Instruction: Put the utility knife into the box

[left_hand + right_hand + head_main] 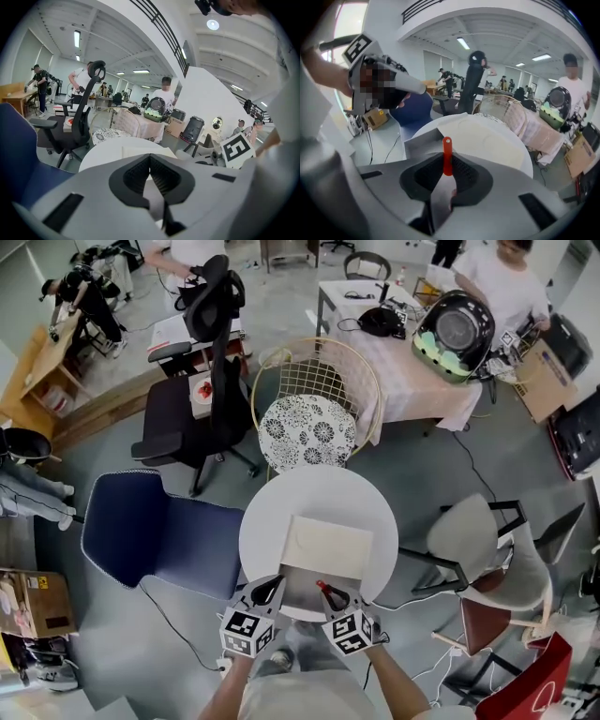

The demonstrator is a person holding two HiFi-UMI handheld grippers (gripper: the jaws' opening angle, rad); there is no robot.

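An open box (328,542) lies on the round white table (272,512), its cream lid tipped away from me and its grey inside toward me. The utility knife (323,589) has a red handle and a silvery body. My right gripper (330,597) is shut on it just above the box's near edge. In the right gripper view the knife (447,154) sticks out between the pads of the right gripper (447,177), over the box's grey flap (417,145). My left gripper (269,589) sits at the box's near left corner. In its own view the left gripper (150,176) pinches a thin grey sheet.
Behind the table stands a wire chair with a patterned cushion (309,430). A blue chair (141,531) is on the left and a grey chair (487,549) on the right. Farther back are a black office chair (197,399) and a cloth-covered table (412,371) with people around it.
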